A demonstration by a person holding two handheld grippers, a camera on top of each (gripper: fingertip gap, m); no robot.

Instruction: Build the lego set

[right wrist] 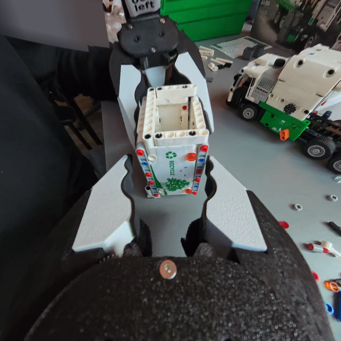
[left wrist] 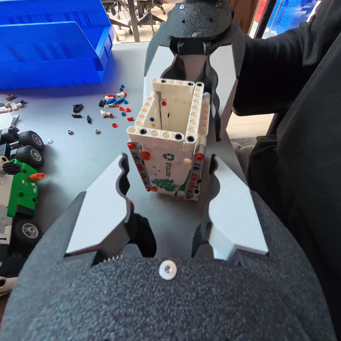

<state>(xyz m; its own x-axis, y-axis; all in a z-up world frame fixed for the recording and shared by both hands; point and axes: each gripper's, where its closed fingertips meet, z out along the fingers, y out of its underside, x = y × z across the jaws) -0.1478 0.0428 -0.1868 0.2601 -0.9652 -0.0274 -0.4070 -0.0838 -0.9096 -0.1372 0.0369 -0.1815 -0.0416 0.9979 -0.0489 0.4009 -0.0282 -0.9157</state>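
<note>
A white lego box [left wrist: 169,166] with green printed sides and red and blue pins stands upright, open at the top, on the grey table [left wrist: 83,156]. My left gripper [left wrist: 168,160] is open, its fingertips flanking the box's near end. My right gripper [left wrist: 181,134] faces it from the far side and straddles the other end. In the right wrist view the box [right wrist: 171,171] sits between my open right gripper [right wrist: 168,158] and the left gripper [right wrist: 172,136] beyond. I cannot tell whether any finger touches the box.
A part-built white and green truck [right wrist: 286,96] stands beside the box and also shows in the left wrist view [left wrist: 22,184]. Loose small pieces [left wrist: 114,107] lie scattered. Blue bins [left wrist: 51,46] and green bins [right wrist: 203,18] stand at the back. A person's black sleeve [left wrist: 276,73] is close. The table edge [right wrist: 103,147] is near.
</note>
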